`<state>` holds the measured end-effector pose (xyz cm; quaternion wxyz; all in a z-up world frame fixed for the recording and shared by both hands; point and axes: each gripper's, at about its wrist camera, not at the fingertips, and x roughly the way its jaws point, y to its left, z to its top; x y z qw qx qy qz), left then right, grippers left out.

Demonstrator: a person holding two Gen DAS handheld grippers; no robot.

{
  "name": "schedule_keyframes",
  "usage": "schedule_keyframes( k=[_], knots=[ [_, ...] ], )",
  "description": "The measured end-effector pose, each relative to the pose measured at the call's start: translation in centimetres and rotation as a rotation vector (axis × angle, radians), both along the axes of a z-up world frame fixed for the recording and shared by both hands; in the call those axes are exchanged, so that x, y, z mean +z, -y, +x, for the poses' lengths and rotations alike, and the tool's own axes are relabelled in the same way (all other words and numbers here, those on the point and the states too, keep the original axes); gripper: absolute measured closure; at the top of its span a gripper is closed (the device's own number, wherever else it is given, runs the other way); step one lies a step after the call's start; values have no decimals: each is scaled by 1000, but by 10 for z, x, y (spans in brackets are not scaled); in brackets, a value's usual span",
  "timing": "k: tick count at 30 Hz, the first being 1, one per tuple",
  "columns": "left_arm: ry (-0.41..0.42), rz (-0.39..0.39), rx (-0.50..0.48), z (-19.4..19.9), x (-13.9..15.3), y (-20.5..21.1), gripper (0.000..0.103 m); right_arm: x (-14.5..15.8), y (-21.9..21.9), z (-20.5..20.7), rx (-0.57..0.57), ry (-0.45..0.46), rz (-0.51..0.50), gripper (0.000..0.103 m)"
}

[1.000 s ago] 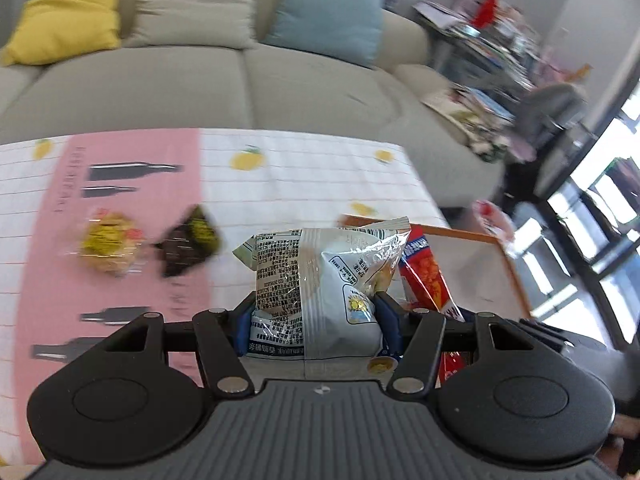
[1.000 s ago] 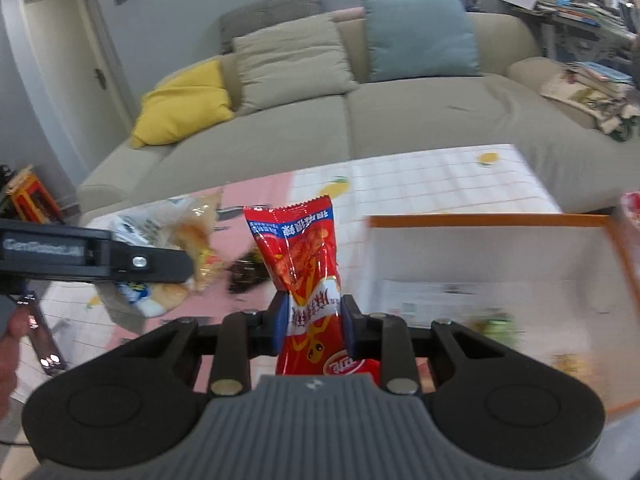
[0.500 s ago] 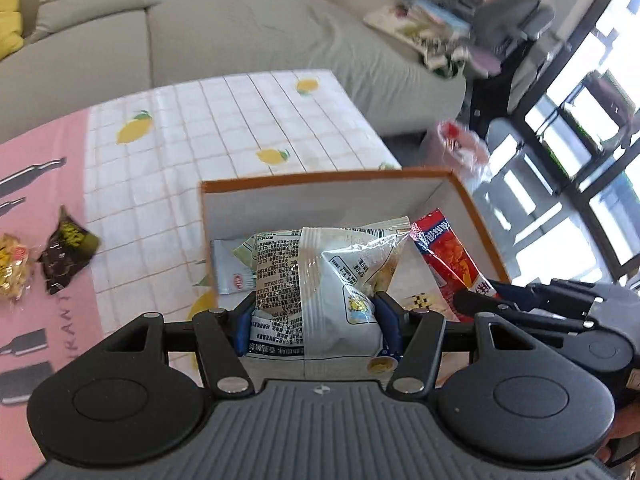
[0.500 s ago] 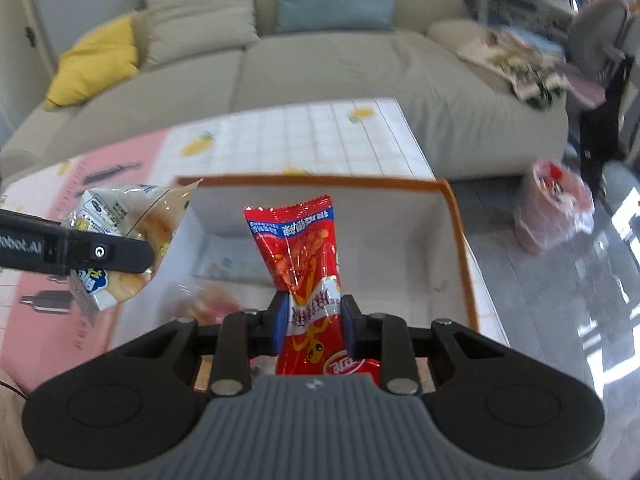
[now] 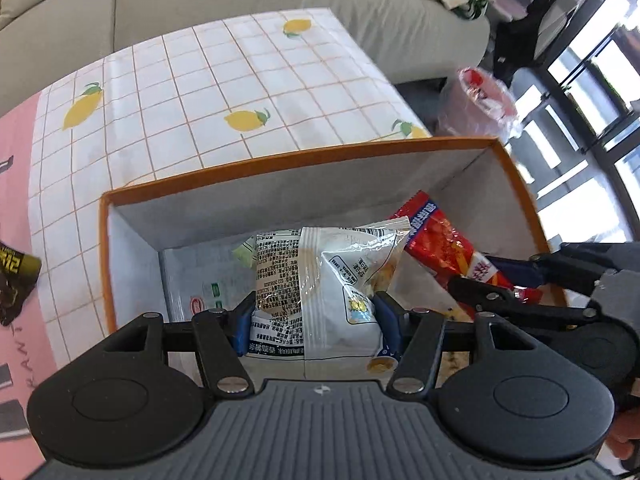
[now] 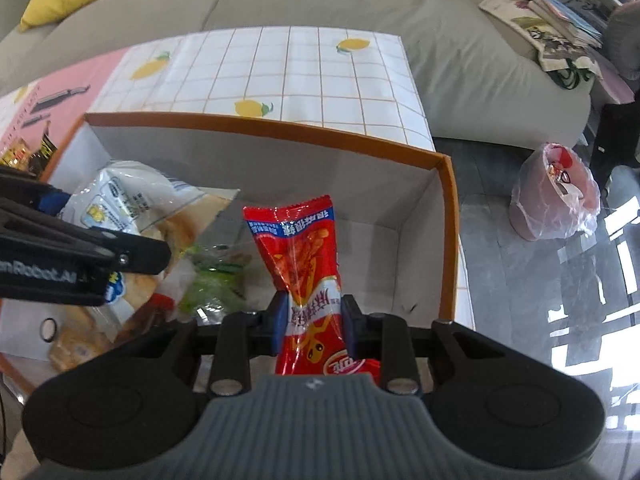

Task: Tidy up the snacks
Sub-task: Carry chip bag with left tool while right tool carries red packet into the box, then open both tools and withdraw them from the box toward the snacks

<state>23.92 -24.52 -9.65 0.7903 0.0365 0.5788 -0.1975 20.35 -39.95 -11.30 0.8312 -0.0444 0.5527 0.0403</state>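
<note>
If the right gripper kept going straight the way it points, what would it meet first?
Probably the bare white floor of the orange-rimmed box: the right gripper, shut on the red snack packet, points down into it. Depth is uncertain.

Glossy crinkled plastic wraps the white snack bag (image 5: 320, 292) and red packet (image 6: 308, 276); the box (image 6: 344, 184) looks matt cardboard.

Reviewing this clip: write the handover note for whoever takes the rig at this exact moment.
Left gripper: shut on the white snack bag, held over the orange-rimmed box.
Right gripper: shut on the red snack packet, also over the box.
Done: some snacks, including a green packet, already lie in the box.
Left: release both packets into the box, then fetch the dark wrapper lying on the tablecloth left of the box.
</note>
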Motion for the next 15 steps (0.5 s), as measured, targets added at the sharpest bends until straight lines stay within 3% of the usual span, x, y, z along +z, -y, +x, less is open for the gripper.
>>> schedule_keyframes(
  k=[9, 12, 15],
  knots=[
    [-21, 67, -33, 7, -25, 16, 33, -25, -10, 15, 80, -36, -73, 76],
    [-14, 55, -47, 7, -27, 18, 32, -33, -9, 17, 93, -50, -73, 73],
    [11, 69, -60, 6, -25, 21, 25, -37, -8, 18, 100, -53, -77, 69]
  ],
)
